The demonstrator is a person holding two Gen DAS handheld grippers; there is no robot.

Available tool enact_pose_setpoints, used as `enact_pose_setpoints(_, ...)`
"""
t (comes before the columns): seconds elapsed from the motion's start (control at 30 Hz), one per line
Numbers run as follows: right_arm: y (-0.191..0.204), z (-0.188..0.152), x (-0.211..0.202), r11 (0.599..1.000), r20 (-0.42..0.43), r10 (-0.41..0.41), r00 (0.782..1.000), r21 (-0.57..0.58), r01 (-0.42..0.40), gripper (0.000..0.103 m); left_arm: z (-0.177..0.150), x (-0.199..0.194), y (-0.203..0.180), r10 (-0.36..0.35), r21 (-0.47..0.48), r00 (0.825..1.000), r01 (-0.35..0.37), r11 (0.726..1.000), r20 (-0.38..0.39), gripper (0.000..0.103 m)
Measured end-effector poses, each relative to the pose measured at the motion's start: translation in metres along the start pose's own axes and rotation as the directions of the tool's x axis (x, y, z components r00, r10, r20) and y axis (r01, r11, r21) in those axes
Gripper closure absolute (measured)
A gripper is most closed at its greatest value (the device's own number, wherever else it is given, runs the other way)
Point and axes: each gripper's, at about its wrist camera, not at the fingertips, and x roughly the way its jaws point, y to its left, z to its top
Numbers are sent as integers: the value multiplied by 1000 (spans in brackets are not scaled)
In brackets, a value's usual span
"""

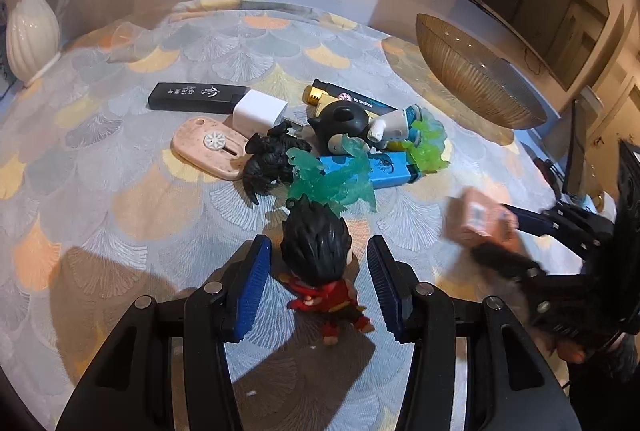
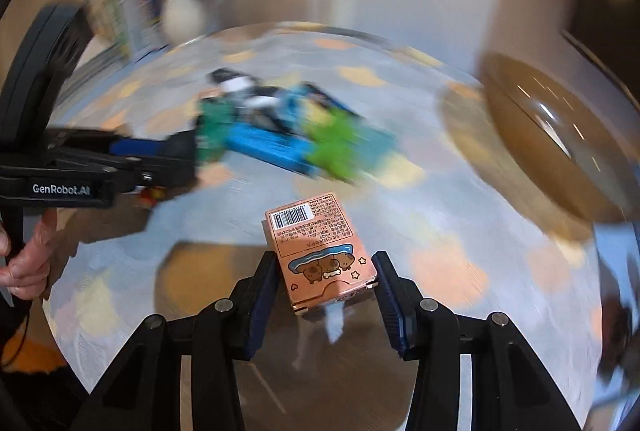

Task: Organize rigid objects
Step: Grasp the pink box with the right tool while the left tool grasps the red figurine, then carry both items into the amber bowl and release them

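A small figure with spiky black hair and a red suit (image 1: 320, 263) stands on the patterned tablecloth between the open fingers of my left gripper (image 1: 318, 271), neither pad touching it. My right gripper (image 2: 326, 279) is shut on a pink cartoon box with a barcode (image 2: 316, 251) and holds it above the table; the box shows blurred in the left wrist view (image 1: 476, 219). A pile of objects lies mid-table: a black dragon figure (image 1: 268, 159), a blue lighter (image 1: 372, 167), green translucent pieces (image 1: 332, 183), a white charger (image 1: 260, 115), a black box (image 1: 192, 97).
A ribbed amber bowl (image 1: 472, 79) sits at the table's right, also in the right wrist view (image 2: 552, 135). A pink oval case (image 1: 208, 147) lies left of the pile. A white vase (image 1: 30, 31) stands at the far left edge. The right wrist view is motion-blurred.
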Motion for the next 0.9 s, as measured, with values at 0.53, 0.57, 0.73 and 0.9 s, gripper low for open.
enact_pose_setpoints(0.53, -27, -12, -21, 990, 54, -33, 998, 137, 26, 57, -4, -32, -48, -41, 107, 994, 30, 994, 98, 72)
enact_pose_setpoints(0.57, -29, -11, -25, 989, 59, -47, 997, 142, 38, 57, 3, -34, -55, -47, 124, 993, 34, 992, 107, 72)
enact_pose_setpoints(0.73, -60, 6, -55, 969, 103, -152, 983, 212, 127, 57, 44, -36, -96, -84, 227, 987, 51, 973, 139, 72)
enact_pose_setpoints(0.9, -112, 40, -84, 908, 115, -301, 947, 338, 248, 57, 99, -21, -149, -149, 310, 980, 102, 945, 133, 72)
